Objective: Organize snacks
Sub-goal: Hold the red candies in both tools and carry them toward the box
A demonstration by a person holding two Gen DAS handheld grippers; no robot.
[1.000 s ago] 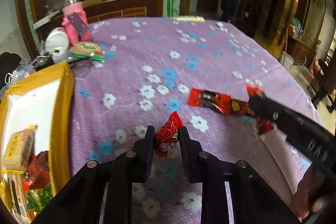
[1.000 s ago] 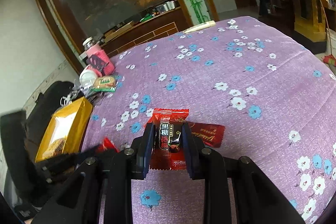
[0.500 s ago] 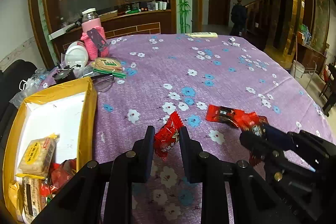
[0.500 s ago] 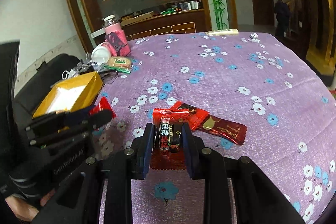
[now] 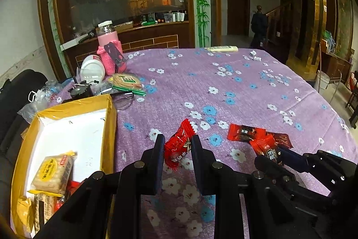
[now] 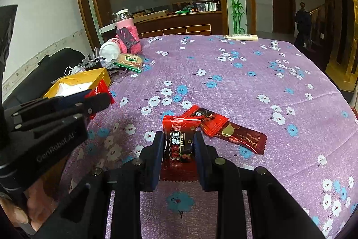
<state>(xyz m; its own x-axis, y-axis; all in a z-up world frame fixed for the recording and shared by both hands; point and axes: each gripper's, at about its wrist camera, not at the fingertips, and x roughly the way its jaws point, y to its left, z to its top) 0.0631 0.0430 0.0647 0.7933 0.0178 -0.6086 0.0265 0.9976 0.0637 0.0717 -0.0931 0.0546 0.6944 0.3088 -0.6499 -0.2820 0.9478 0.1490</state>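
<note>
My left gripper (image 5: 177, 145) is shut on a small red candy packet (image 5: 179, 145) and holds it above the purple flowered tablecloth, just right of the yellow box (image 5: 109, 118). The box holds a cracker pack (image 5: 52, 171) and other snacks at its near end. My right gripper (image 6: 179, 145) is shut on a red and black candy packet (image 6: 180, 138), raised off the cloth. Two more red packets (image 6: 208, 120) and a long dark red bar (image 6: 243, 138) lie on the cloth just beyond it. The left gripper also shows in the right wrist view (image 6: 98, 102).
At the table's far left stand a pink-sleeved jar (image 5: 108, 53), a white tub (image 5: 92, 69), a round cracker pack (image 5: 127, 81) and small clutter. A pale tube (image 5: 221, 49) lies at the far edge. A black bag (image 6: 44, 68) sits beside the table on the left.
Both grippers have risen and pulled back with their packets still held. The left one has shifted toward the yellow box, which now shows more fully.
</note>
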